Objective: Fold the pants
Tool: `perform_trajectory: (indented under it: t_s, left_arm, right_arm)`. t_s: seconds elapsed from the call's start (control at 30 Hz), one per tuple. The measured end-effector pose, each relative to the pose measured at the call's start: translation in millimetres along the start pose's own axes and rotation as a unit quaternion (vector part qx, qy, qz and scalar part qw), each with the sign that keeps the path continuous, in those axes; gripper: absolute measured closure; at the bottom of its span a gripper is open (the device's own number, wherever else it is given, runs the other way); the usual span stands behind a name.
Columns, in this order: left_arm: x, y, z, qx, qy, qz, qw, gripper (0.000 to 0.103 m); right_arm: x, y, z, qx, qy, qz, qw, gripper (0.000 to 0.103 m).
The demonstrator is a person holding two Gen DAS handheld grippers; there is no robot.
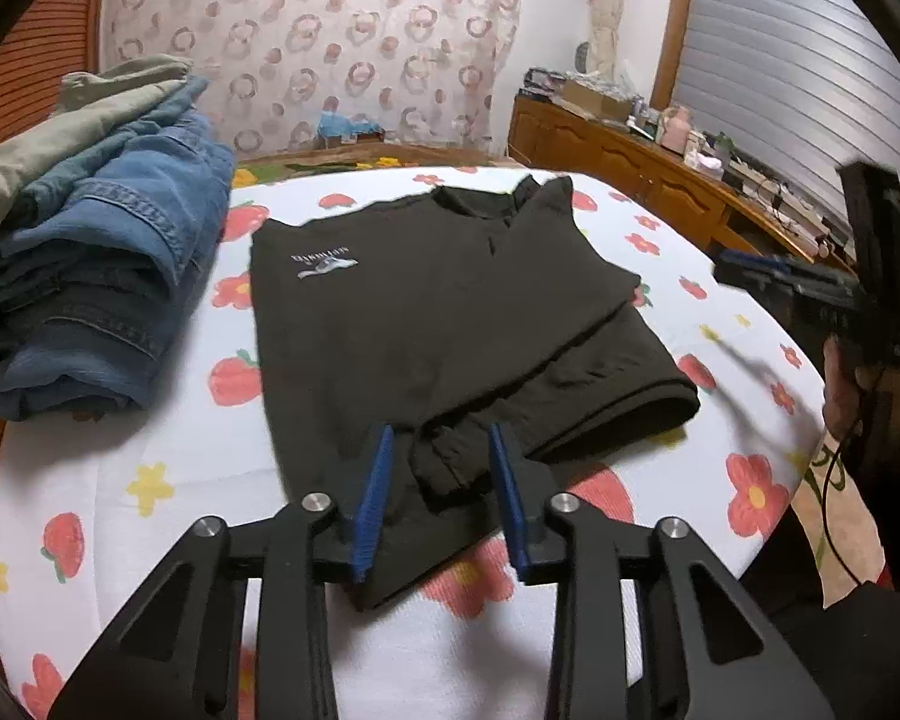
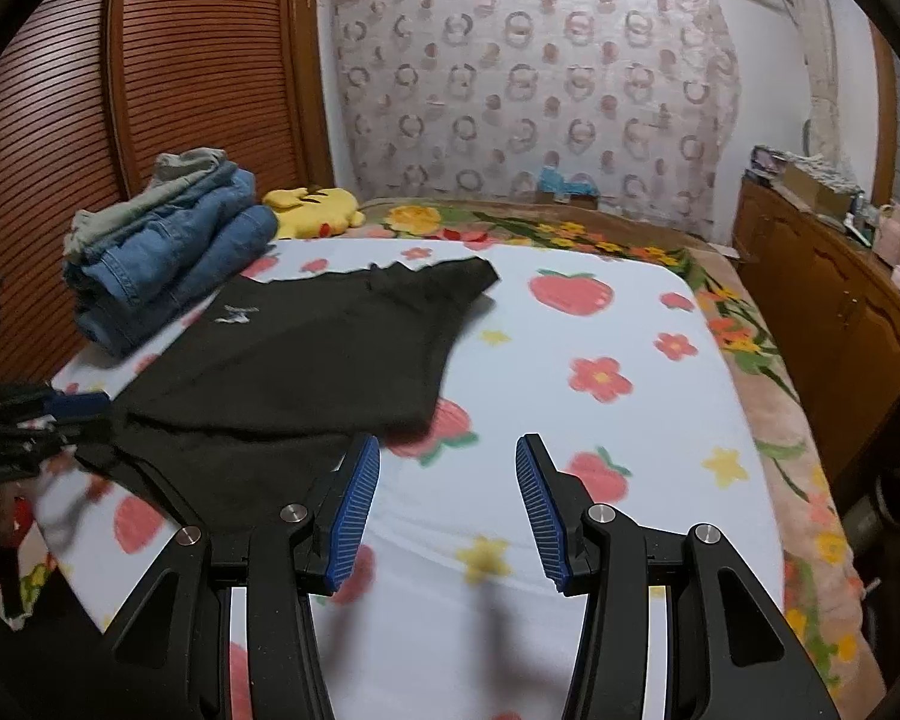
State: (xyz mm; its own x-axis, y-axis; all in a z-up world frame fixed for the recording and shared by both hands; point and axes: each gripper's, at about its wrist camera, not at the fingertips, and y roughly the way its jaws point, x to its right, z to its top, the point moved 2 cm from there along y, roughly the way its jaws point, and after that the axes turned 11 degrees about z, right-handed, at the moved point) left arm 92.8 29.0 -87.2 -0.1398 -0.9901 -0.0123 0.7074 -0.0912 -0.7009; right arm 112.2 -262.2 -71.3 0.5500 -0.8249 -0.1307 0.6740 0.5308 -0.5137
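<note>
The left gripper [image 1: 441, 450] stands parted, released, straddling a bunched near edge of the black pants [image 1: 426, 312], which lie partly folded just ahead on the flowered sheet [image 1: 150, 480]. The right gripper [image 2: 447, 468] hangs open and empty over bare sheet, pants to its left, stacked jeans [image 2: 168, 264] beyond.

Both the left gripper [image 1: 441, 450] and right gripper [image 2: 447, 462] have black linkages, silver screws and ribbed blue pads [image 2: 354, 510] (a dark sleeve [image 1: 858, 648] shows).
</note>
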Motion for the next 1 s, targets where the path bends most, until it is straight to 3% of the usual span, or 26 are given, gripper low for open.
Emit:
perform_trajectory:
  t_s: [0.27,0.6,0.8,0.87,1.0]
  left_arm:
    - [0,15,-5,-0.026,-0.003,0.002,0.9996,0.073]
    - [-1,17,-9,-0.027,-0.008,-0.005,0.9996,0.073]
    - [0,16,-8,-0.025,-0.007,-0.004,0.9997,0.073]
    - [-1,16,-8,-0.024,-0.009,-0.004,0.9997,0.073]
    - [-2,17,-7,-0.023,-0.014,-0.005,0.9996,0.073]
  right_arm:
    - [9,35,12,-0.04,0.004,0.018,0.999,0.054]
    - [18,77,25,-0.106,0.016,0.045,0.993,0.054]
    - [23,80,26,-0.115,0.022,0.047,0.992,0.073]
    - [22,81,26,-0.117,0.024,0.06,0.991,0.088]
    - [22,74,28,-0.097,0.031,0.072,0.992,0.094]
